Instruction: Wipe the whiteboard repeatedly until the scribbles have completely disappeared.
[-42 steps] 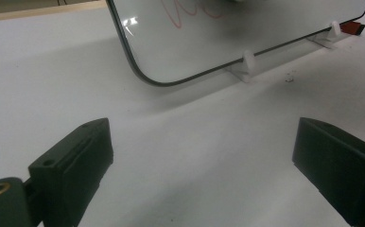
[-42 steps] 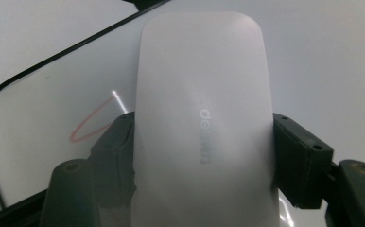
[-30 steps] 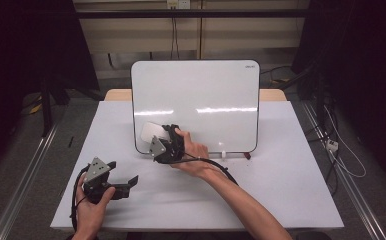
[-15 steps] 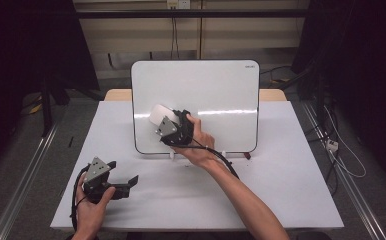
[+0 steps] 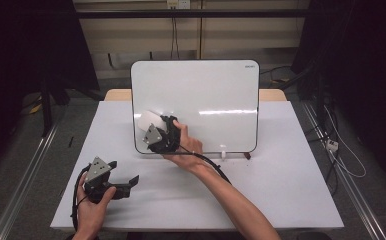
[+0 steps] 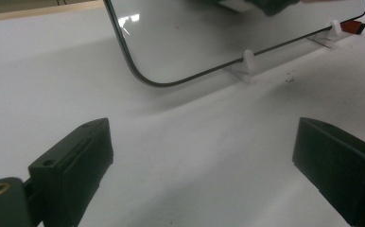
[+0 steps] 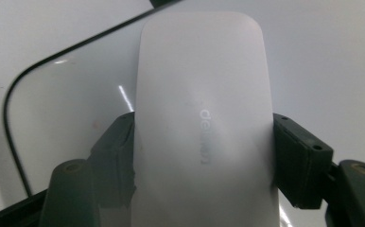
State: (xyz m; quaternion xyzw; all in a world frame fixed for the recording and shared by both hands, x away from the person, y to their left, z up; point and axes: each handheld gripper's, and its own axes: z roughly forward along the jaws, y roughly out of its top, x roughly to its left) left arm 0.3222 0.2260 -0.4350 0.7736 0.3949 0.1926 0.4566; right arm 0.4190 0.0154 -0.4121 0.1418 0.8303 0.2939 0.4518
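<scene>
On the white counter (image 5: 281, 190), in a dim room with dark curtains, a whiteboard (image 5: 206, 100) stands upright on small feet. The right gripper (image 5: 153, 131) is clamped on a white eraser (image 7: 204, 123) pressed against the board's lower left. The left gripper (image 5: 123, 181) rests nearby, jaws apart.

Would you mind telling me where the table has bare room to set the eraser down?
The table is bare right of the forearm, and also left of the whiteboard. It is crowded at the board's lower left, where the right hand-held gripper holds the eraser, and around the left hand-held gripper.
</scene>
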